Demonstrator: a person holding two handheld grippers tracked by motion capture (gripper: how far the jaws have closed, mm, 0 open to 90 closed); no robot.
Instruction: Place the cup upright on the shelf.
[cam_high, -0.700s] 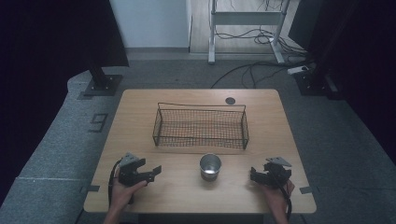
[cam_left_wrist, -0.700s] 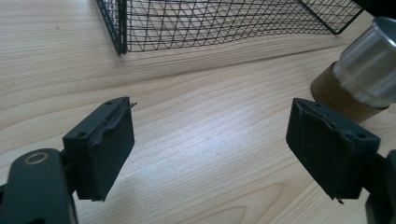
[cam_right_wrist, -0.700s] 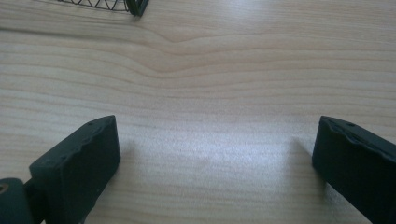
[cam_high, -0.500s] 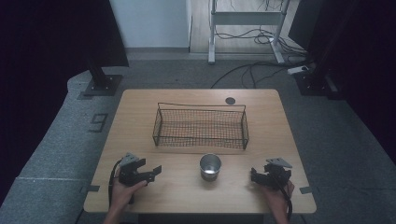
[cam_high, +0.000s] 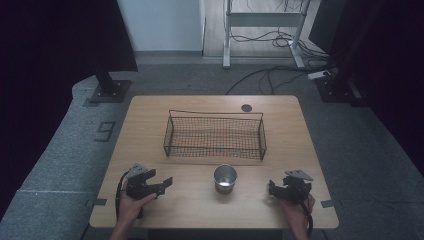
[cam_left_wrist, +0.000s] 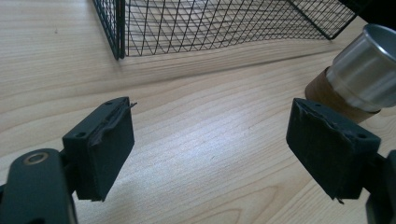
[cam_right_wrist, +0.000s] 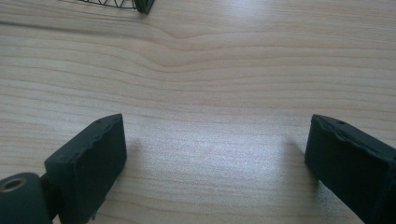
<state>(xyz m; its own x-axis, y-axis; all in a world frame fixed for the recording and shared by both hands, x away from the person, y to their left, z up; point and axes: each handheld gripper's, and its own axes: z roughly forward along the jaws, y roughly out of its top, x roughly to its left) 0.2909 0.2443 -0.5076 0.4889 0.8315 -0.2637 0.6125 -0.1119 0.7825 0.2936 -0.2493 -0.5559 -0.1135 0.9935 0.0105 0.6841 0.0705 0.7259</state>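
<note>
- Left hand-held gripper, low in the left of the high view, rests on the bench in the person's hand; its jaws are spread wide with bare wood between them, gripping nothing.
- Right hand-held gripper, low in the right of that view, is likewise wide open and empty, and sits on the bench well apart from the left one.
- Cup, a shiny metal one with a brown lower part, stands upright near the front edge, between the two grippers and touching neither. In the left gripper view it shows at the upper right, just beyond the right jaw.
- Nothing lies between either gripper and the cup.
- Basket, black wire mesh, stands just behind the cup in mid-frame, close to it; I cannot tell whether they touch. Its near corner fills the top of the left gripper view.
- A small dark round disc sits at the far edge of the bench.
- Beyond the bench: grey floor, cables and a stand foot at the upper left.
</note>
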